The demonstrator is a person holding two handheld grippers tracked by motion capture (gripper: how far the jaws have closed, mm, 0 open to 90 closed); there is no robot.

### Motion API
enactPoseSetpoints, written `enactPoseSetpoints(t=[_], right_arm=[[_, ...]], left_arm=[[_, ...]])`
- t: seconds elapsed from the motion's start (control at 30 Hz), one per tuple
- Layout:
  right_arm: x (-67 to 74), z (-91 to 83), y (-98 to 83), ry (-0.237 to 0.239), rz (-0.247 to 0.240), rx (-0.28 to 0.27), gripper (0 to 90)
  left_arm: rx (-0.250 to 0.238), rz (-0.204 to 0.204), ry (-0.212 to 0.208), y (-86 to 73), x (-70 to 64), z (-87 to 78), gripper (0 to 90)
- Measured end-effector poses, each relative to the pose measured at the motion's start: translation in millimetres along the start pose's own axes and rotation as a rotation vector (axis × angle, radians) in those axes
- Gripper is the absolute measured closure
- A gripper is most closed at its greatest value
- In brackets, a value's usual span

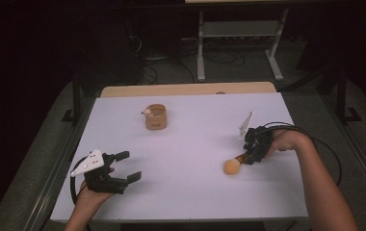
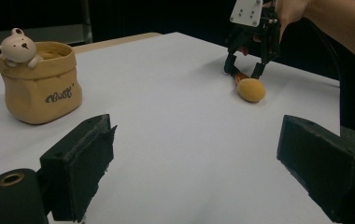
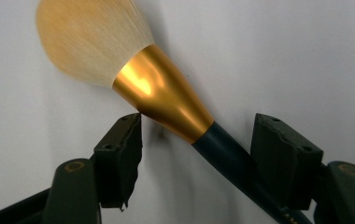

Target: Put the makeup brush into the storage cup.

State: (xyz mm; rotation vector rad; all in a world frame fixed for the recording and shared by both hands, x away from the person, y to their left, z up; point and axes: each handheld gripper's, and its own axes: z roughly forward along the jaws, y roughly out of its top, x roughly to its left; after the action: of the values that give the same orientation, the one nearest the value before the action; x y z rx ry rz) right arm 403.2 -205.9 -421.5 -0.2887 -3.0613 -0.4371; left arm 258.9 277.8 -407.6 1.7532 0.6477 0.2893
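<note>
So the makeup brush (image 3: 166, 100) is lying flat on the white table (image 1: 190, 192), right between the two jaws of the right gripper (image 1: 249, 156). From the right gripper view, the fluffy cream-orange bristle head sticks out past the jaw tips, the gold ferrule sits level with the tips and the dark handle runs back at a slant between the jaws. One jaw's corner looks like it's just touching the ferrule, and the handle passes close against the other jaw, but there's a clear gap around the brush, so I wouldn't call it clamped. Jaws are partway in, loose around the brush, not pinching it.

In the high view the bristle head pokes out of that gripper toward the table's middle, with the person's right hand (image 1: 284, 140) behind it.

The left gripper (image 1: 125, 168) is well apart from all that, near the table's front-left corner, jaws spread wide with nothing but bare table between them. From its own view the brush lies far ahead and off to the right.

Farther out, ahead and to the left of the left gripper, stands a tan pouch-shaped cup (image 2: 42, 88) with a little bear figure (image 2: 17, 46) perched on its rim.
</note>
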Motion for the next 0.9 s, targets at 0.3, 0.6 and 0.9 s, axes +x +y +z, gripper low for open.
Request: enactPoseSetpoints(t=[0.3,0.6,0.9], right_arm=[[2.2,-4.1,2.7,-0.04,0.023,0.003,44.8],[5.2,-5.7,5.0,-0.056,0.029,0.009,49.0],[6.6,-4.1,7.1,-0.05,0.045,0.03,54.7]], left_arm=[[-0.002,0.002,-0.002,0.4,-0.4,0.1,10.3],[-0.002,0.002,-0.004,0.5,-0.5,0.2,10.3],[-0.002,0.002,-0.004,0.3,-0.3,0.3,10.3]])
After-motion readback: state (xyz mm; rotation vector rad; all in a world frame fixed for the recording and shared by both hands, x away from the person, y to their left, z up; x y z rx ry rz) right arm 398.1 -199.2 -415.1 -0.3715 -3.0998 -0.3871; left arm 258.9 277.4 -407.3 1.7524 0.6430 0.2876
